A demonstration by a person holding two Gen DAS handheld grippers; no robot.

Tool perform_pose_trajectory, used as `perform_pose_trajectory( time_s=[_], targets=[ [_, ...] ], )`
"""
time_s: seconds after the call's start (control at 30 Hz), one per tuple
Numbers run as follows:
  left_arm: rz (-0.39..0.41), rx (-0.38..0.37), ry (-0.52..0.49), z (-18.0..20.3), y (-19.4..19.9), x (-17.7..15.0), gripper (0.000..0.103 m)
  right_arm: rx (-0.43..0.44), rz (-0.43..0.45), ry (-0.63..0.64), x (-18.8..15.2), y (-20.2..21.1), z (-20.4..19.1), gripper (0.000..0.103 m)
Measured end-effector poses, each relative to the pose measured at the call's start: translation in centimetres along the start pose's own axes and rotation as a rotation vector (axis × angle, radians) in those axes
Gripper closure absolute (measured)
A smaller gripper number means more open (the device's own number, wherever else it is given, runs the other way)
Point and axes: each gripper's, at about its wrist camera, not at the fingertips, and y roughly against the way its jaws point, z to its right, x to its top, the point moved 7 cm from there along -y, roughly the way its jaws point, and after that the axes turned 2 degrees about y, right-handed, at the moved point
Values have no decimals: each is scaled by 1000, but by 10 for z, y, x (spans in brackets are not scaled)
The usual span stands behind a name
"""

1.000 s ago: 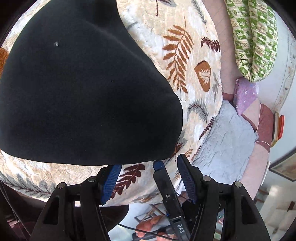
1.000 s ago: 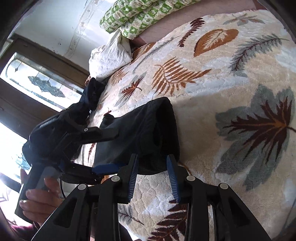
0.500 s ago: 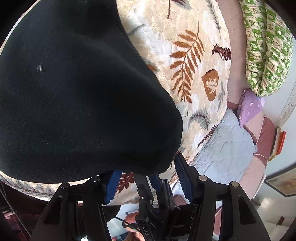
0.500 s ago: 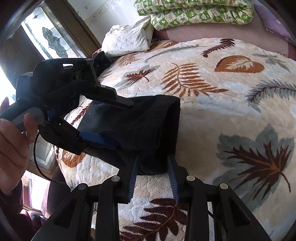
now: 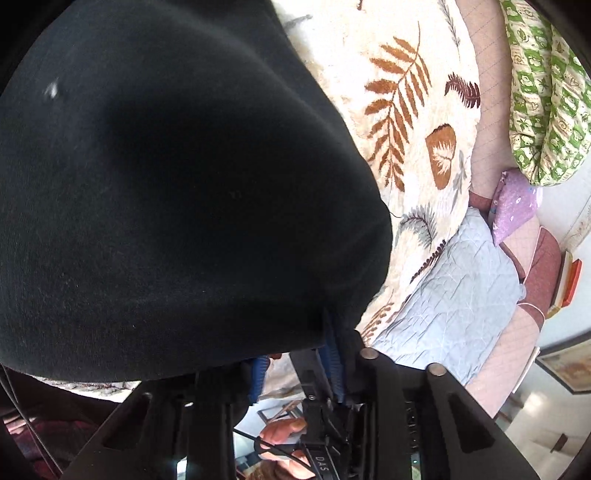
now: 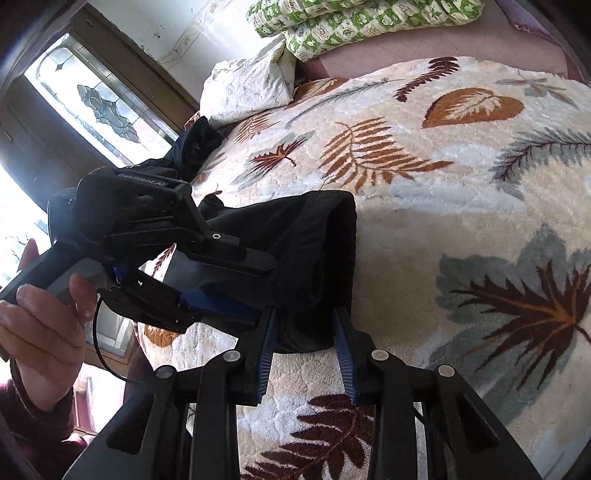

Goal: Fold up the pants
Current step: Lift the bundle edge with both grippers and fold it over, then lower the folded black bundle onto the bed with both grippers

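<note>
The black pants [image 6: 314,258] lie folded into a small bundle on the leaf-print blanket [image 6: 461,192]. In the left wrist view the pants [image 5: 166,184] fill most of the frame. My left gripper [image 5: 295,362] is shut on the near edge of the pants; it also shows in the right wrist view [image 6: 229,291] gripping the bundle's left side. My right gripper [image 6: 304,332] has its blue-padded fingers on either side of the bundle's near end, closed onto the cloth.
Green patterned pillows [image 6: 362,22] and a white pillow [image 6: 247,85] lie at the bed's head. Another dark garment [image 6: 195,144] lies near the window. A grey quilt [image 5: 461,295] and purple cushion [image 5: 513,203] lie beside the blanket.
My left gripper moved forward onto the pants' edge and closed on it. The right gripper stayed at the bundle's near end while the view swung toward the headboard.
</note>
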Motion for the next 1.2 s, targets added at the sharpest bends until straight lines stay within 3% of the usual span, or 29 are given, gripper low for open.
perform_pose_trajectory(
  time_s=[0.23, 0.3, 0.33, 0.37, 0.5, 0.6, 0.7, 0.77, 0.87, 0.93, 1.03, 1.1, 1.17, 1.2],
  targets=[
    [-13, -43, -22, 16, 4, 0, 94, -1, -10, 35, -1, -3, -1, 70],
    [-4, -45, -38, 19, 6, 1, 95, -28, -12, 60, -1, -5, 0, 76],
    [-4, -47, -40, 20, 7, 2, 95, -57, -13, 82, -1, -6, -1, 90],
    [-7, -51, -42, 20, 8, 2, 95, -86, -13, 96, 1, -8, 0, 94],
    [-15, -53, -58, 19, 8, -1, 95, -100, 49, 18, 21, -7, 9, 96],
    [-28, -35, -69, 14, 3, -3, 95, -99, 39, -27, 24, -22, 21, 96],
    [-35, 3, -79, 6, -5, 0, 95, -77, 43, -102, 19, -31, 33, 95],
    [-37, 23, -64, -3, -12, 5, 95, -46, 65, -169, 16, -24, 41, 87],
    [-61, 13, -25, -12, -21, 10, 94, -72, 106, -254, 15, -2, 56, 86],
    [-59, 9, -35, -7, -22, 13, 94, -11, 143, -313, 16, 11, 57, 84],
    [-50, 17, -49, -3, -22, 14, 94, 59, 137, -349, 17, 8, 46, 68],
    [-52, 14, -54, -8, -19, 14, 91, 42, 152, -324, 18, 3, 40, 68],
    [-68, 4, -62, -8, -18, 11, 89, -93, 126, -271, 15, -4, 44, 68],
    [-75, 6, -69, -8, -13, 9, 80, -130, 94, -272, 12, -8, 48, 68]
  ],
)
